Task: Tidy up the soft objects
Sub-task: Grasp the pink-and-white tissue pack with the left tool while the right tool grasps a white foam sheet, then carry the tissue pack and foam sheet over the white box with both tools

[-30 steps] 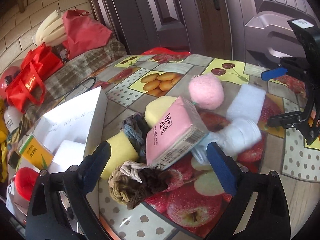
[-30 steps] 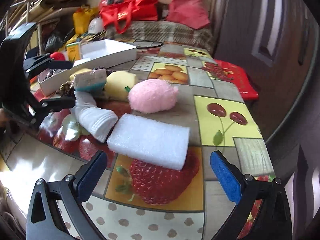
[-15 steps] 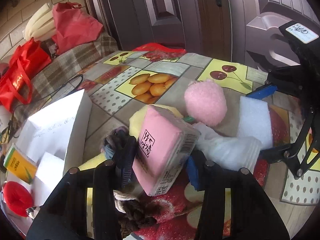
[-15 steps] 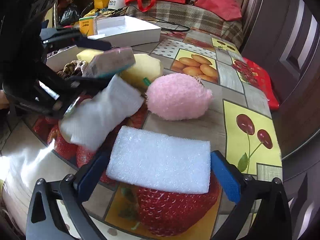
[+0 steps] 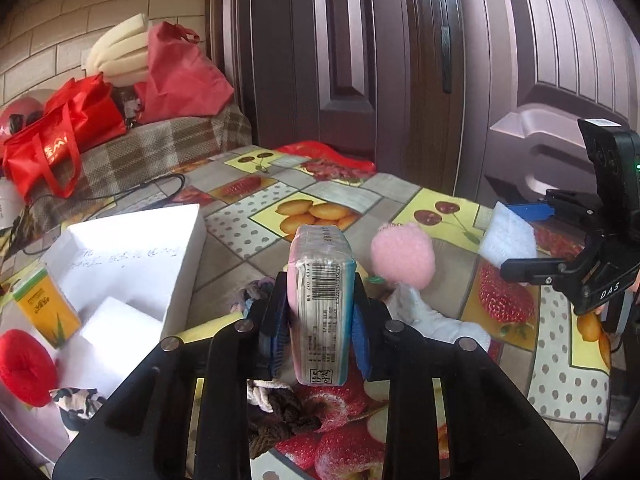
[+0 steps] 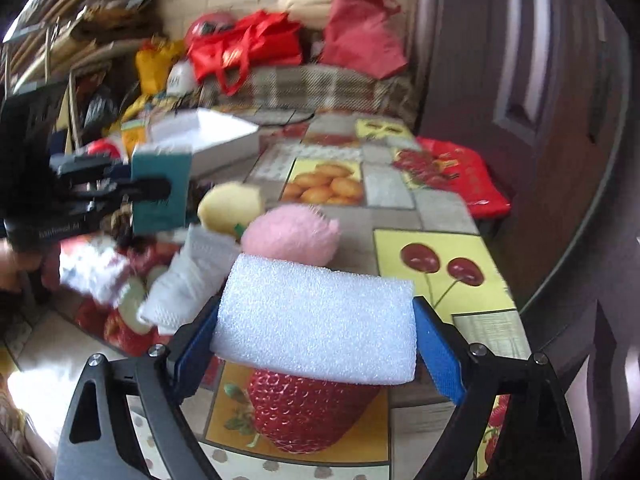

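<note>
Item: tissue pack [image 5: 322, 304], pink-faced, barcode end toward the lens. It is held upright and clear of the table [image 5: 400, 196], pinched across its broad faces by the left gripper [image 5: 320, 320], whose blue pads are pressed flat against it.

Item: white foam block [image 6: 316, 320]. It is spanned by the right gripper [image 6: 316, 344], with both pads set against its short ends; whether it is lifted off the strawberry print cannot be told.

Destination, judged: the white box [image 5: 132, 256], at ten o'clock from the pack, where a white block [image 5: 120, 326] is already lodged.

Handling note: squeeze is best kept light, since both items would deform; the pack should be lowered flat into free box space beside the white block.

Pose: the left gripper is levelled, pointed at twelve o'clock; the right one is angled downward.

Adjacent: pink pompom [image 5: 402, 254], white sock [image 5: 432, 316], at two o'clock.
</note>
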`<move>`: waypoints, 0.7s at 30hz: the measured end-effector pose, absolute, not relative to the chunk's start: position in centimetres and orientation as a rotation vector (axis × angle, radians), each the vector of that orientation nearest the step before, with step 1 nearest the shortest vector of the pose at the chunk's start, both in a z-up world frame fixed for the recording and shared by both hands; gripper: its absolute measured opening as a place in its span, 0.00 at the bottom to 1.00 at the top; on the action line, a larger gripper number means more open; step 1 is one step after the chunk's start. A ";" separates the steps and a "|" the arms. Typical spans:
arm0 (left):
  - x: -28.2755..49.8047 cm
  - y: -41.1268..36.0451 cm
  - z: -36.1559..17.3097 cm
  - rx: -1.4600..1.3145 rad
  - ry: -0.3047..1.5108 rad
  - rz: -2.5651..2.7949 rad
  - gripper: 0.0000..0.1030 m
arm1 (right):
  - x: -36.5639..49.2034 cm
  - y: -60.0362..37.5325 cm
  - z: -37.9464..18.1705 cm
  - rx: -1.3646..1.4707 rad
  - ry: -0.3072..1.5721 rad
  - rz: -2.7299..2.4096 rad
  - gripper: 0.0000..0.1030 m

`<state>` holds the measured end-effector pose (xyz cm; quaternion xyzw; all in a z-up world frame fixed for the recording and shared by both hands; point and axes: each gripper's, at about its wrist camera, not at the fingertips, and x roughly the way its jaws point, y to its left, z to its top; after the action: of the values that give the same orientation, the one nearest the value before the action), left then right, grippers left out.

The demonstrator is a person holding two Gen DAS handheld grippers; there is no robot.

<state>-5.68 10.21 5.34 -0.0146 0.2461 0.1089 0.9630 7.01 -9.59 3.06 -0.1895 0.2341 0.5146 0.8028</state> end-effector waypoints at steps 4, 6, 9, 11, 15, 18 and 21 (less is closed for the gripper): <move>-6.8 9.4 5.7 -0.007 0.455 0.232 0.26 | 6.9 -9.9 4.1 -0.293 0.469 1.096 0.88; -7.5 9.2 5.9 -0.003 0.433 0.242 0.26 | 6.6 -9.8 4.5 -0.245 0.456 1.098 0.88; -9.3 9.5 6.2 -0.022 0.377 0.270 0.26 | 6.0 -9.2 4.7 -0.179 0.443 1.105 0.88; -10.6 9.9 6.3 -0.042 0.343 0.304 0.26 | 5.5 -9.0 4.9 -0.152 0.424 1.096 0.88; -12.8 10.9 6.6 -0.057 0.299 0.399 0.26 | 4.6 -8.4 5.1 -0.103 0.387 1.072 0.88; -14.3 11.9 6.7 -0.064 0.287 0.440 0.26 | 4.0 -7.5 5.1 -0.097 0.382 1.073 0.88; -15.8 13.0 6.6 -0.065 0.278 0.487 0.26 | 3.3 -6.3 4.9 -0.117 0.389 1.089 0.88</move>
<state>-15.81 13.01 6.64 -0.0320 0.1370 0.2403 0.9604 3.30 -6.33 4.86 -0.0553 0.1839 0.5145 0.8357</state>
